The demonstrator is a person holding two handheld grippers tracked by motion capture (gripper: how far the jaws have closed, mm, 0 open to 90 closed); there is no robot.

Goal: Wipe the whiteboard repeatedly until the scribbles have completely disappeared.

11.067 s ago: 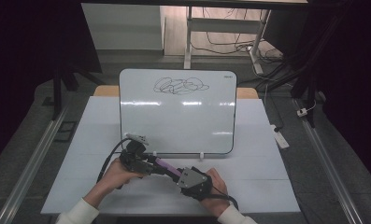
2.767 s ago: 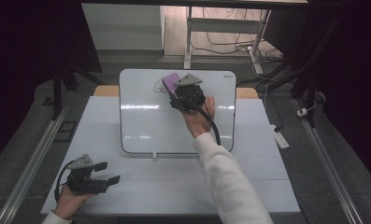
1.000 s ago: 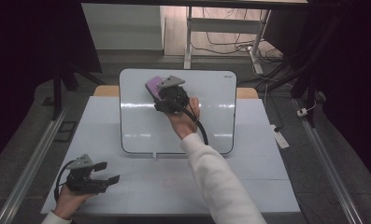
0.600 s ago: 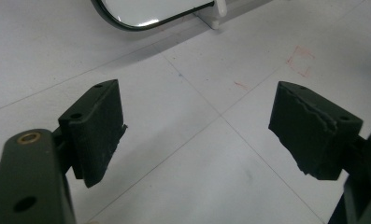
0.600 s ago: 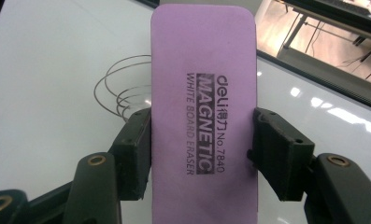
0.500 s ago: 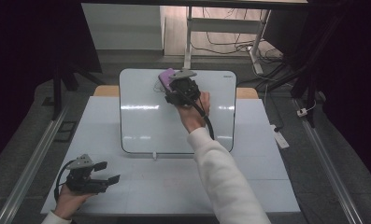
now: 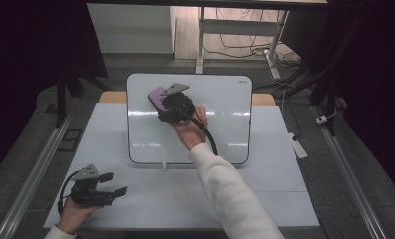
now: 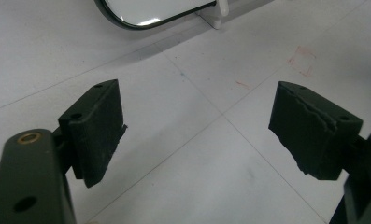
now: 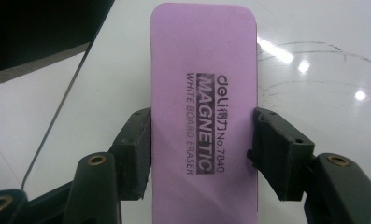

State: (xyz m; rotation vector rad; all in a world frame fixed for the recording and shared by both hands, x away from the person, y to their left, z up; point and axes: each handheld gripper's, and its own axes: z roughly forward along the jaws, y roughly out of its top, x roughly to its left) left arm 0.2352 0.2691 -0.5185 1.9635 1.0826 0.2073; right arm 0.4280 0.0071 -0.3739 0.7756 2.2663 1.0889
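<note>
Your right claw (image 9: 202,154) is clamped on the purple rectangular foam eraser (image 9: 204,107); the left claw (image 8: 197,135) stands apart, empty. Uneven pressure near the frame's upper centre could leave faint marker traces on the white rounded whiteboard (image 7: 225,124).

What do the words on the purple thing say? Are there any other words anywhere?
"deli": on the purple eraser, followed by two small signs I cannot read for sure.
"No.7840": on the same eraser, same line.
"MAGNETIC": in the dark strip on the eraser.
"WHITE BOARD ERASER": the smallest line on the eraser.
A tiny mark in the top right corner of the whiteboard: too small to read.
</note>
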